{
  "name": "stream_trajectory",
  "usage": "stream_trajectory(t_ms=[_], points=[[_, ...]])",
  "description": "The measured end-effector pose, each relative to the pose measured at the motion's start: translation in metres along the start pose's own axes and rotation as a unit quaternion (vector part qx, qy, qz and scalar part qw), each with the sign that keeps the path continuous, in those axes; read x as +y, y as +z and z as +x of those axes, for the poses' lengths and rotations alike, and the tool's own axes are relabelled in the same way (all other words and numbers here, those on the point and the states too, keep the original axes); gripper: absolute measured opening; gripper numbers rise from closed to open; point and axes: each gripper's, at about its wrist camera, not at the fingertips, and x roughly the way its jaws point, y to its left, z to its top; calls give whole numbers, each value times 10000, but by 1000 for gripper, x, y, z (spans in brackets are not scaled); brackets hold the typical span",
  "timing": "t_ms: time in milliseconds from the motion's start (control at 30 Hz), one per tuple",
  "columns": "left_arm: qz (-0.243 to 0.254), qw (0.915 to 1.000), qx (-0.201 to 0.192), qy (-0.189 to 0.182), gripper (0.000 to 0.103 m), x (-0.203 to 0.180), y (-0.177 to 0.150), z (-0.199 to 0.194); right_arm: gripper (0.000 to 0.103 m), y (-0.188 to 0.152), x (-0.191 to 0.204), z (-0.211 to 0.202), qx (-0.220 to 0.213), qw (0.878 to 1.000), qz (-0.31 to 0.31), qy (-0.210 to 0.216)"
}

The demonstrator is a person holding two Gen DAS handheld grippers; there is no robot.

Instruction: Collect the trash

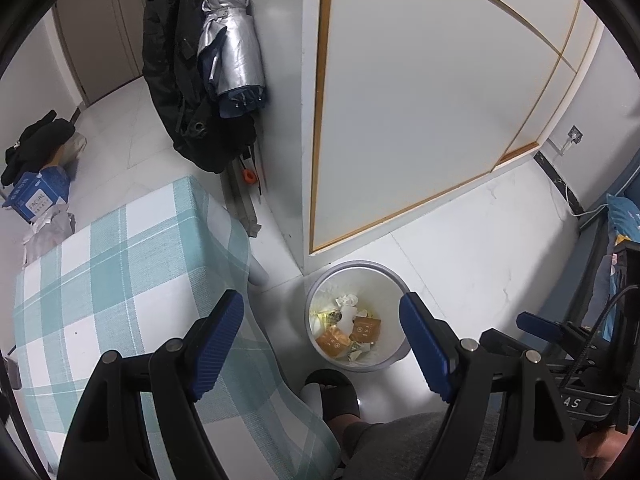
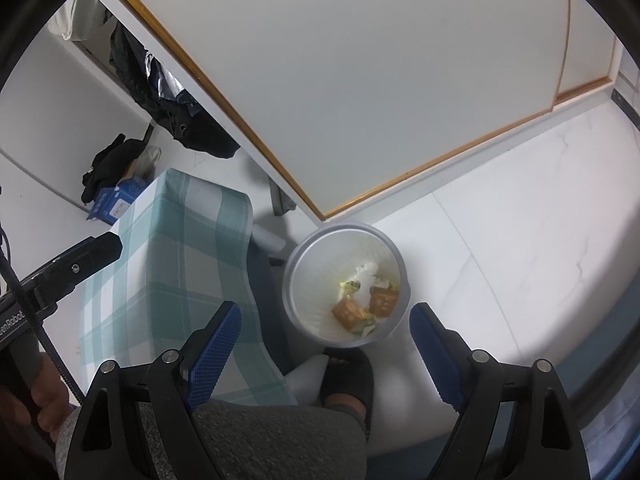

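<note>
A white round trash bin [image 1: 394, 280] stands on the floor beside the table; it also shows in the right wrist view [image 2: 304, 256]. Inside lie orange wrappers [image 1: 366, 330], crumpled white tissue [image 1: 346, 300] and yellowish scraps; the right wrist view shows the orange wrappers [image 2: 350, 310] too. My left gripper [image 1: 322, 316] is open and empty, held above the bin and the table edge. My right gripper [image 2: 324, 326] is open and empty, held above the bin. The right gripper's finger [image 1: 538, 326] shows at the right of the left wrist view.
A table with a teal checked cloth [image 1: 120, 272] stands left of the bin. A foot in a black slipper [image 1: 334, 394] is just before the bin. A white cabinet with wood trim [image 1: 420, 100], a hanging black coat [image 1: 172, 60] and umbrella [image 1: 232, 52] are behind. A blue box [image 1: 36, 196] lies far left.
</note>
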Motion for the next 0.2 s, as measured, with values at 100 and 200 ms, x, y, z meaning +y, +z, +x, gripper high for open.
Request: stream_trajectory(t_ms=[100, 200], points=[[-22, 10000, -32, -22, 78, 2, 0, 0, 86, 0, 1, 0, -4, 10000, 16, 1], [53, 10000, -73, -1, 78, 0, -1, 0, 86, 0, 4, 1, -5, 10000, 7, 3]])
